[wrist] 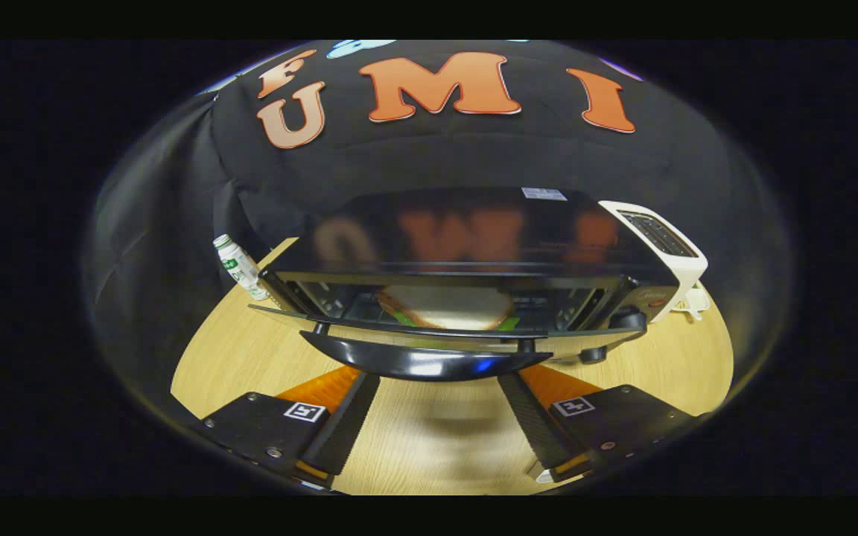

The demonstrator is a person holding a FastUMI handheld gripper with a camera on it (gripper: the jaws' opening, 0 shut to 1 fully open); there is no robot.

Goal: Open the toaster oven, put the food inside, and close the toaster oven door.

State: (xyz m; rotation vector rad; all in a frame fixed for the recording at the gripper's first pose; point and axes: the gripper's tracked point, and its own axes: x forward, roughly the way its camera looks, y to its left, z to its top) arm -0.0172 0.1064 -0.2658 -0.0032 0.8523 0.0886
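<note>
Oven (474, 238) sat mid-table with its door (429, 327) dropped open, sandwich (445, 307) already inside, and the gripper (436, 387) fingers spread apart just under the handle (421, 362), which looked like the spot to lift that stiff hinged door from.

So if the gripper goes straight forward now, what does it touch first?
Most likely the door handle: it lies just ahead of the open gripper, across both fingers. Behind it are the door, hanging open, and the sandwich inside the oven. Depth is unclear.
</note>
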